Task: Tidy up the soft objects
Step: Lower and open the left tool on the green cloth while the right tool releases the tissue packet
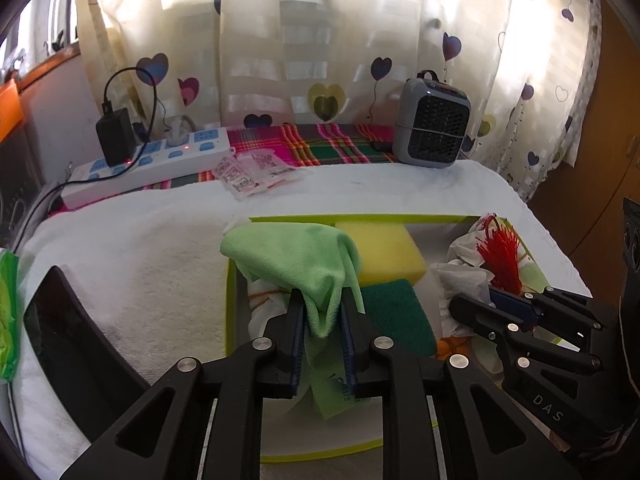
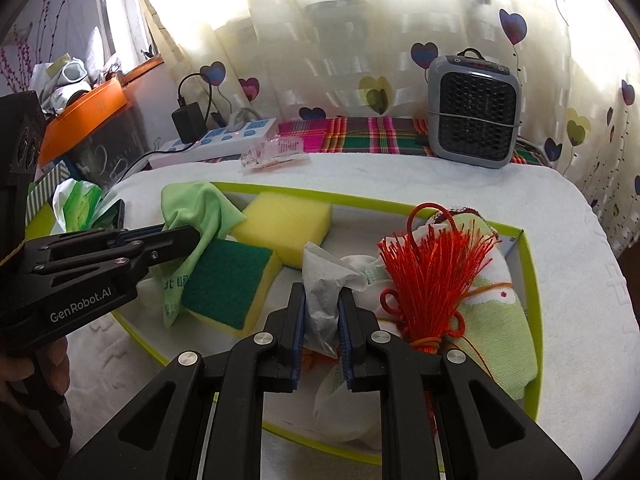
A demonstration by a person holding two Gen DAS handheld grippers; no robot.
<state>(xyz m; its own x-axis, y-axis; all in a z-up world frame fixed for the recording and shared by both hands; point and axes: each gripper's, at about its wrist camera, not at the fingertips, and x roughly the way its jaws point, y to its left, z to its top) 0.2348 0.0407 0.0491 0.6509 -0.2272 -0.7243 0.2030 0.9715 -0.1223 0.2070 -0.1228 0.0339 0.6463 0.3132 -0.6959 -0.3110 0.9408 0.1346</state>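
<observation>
1. Left wrist view: left gripper (image 1: 322, 312) has its jaws narrowly parted with a fold of the green cloth (image 1: 296, 260) between the blue pads; whether the pads press on it I cannot tell.
2. Cloth drapes over the near-left corner of the lime-rimmed tray (image 1: 360, 218), which sits on a white towel (image 1: 132, 256).
3. Right wrist view: right gripper (image 2: 322, 320) pinches a grey-white sachet (image 2: 324, 284), upright between near-closed jaws.
4. In the tray: yellow sponge (image 2: 286, 226), green-topped scourer (image 2: 226, 280) touching it, red tassel (image 2: 434, 276) lying on a pale knitted piece (image 2: 496, 320).
5. Behind: grey heater (image 2: 474, 128), power strip (image 1: 156, 160).
</observation>
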